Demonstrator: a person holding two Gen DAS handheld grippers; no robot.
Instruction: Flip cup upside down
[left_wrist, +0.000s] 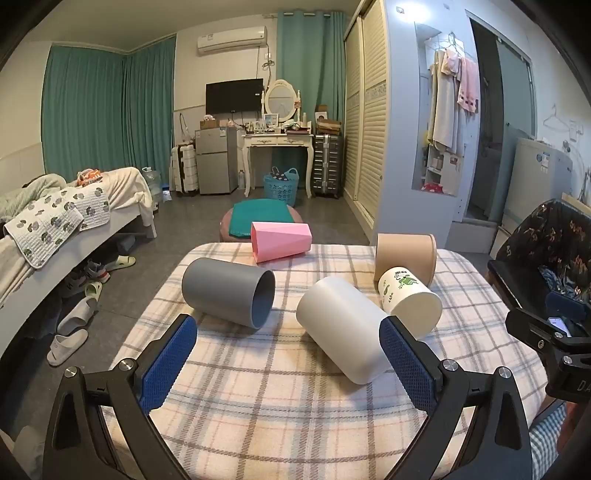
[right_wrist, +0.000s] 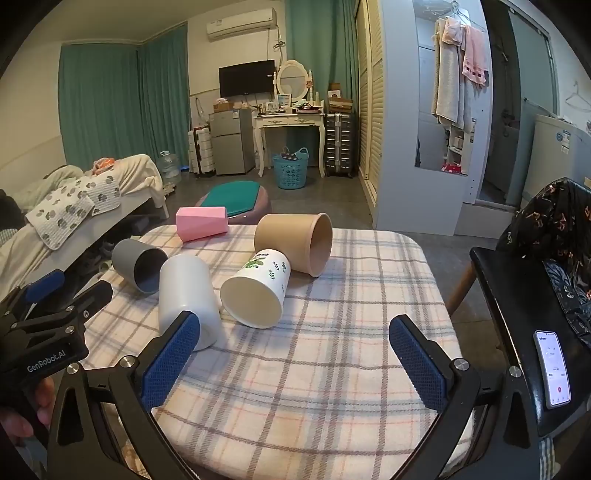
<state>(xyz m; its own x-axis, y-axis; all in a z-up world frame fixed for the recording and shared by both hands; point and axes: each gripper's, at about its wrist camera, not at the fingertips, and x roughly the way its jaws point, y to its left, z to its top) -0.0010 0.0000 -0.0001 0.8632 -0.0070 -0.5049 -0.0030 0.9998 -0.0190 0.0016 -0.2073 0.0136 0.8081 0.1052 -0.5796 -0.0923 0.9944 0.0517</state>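
Observation:
Several cups lie on their sides on a plaid-covered table (left_wrist: 280, 406) (right_wrist: 332, 369): a grey cup (left_wrist: 229, 297) (right_wrist: 138, 265), a plain white cup (left_wrist: 343, 328) (right_wrist: 188, 295), a white cup with green print (left_wrist: 410, 301) (right_wrist: 258, 288), a brown paper cup (left_wrist: 404, 260) (right_wrist: 293, 242) and a pink faceted cup (left_wrist: 280, 240) (right_wrist: 201, 223). My left gripper (left_wrist: 288, 347) is open and empty, its right finger beside the plain white cup. My right gripper (right_wrist: 295, 343) is open and empty, in front of the printed cup. The left gripper's body (right_wrist: 44, 332) shows at the right wrist view's left edge.
A black chair (right_wrist: 517, 314) with a phone (right_wrist: 553, 369) on it stands right of the table. A bed (left_wrist: 74, 221) is at the left with slippers (left_wrist: 68, 345) on the floor. A round stool with a green cushion (left_wrist: 260, 218) stands beyond the table.

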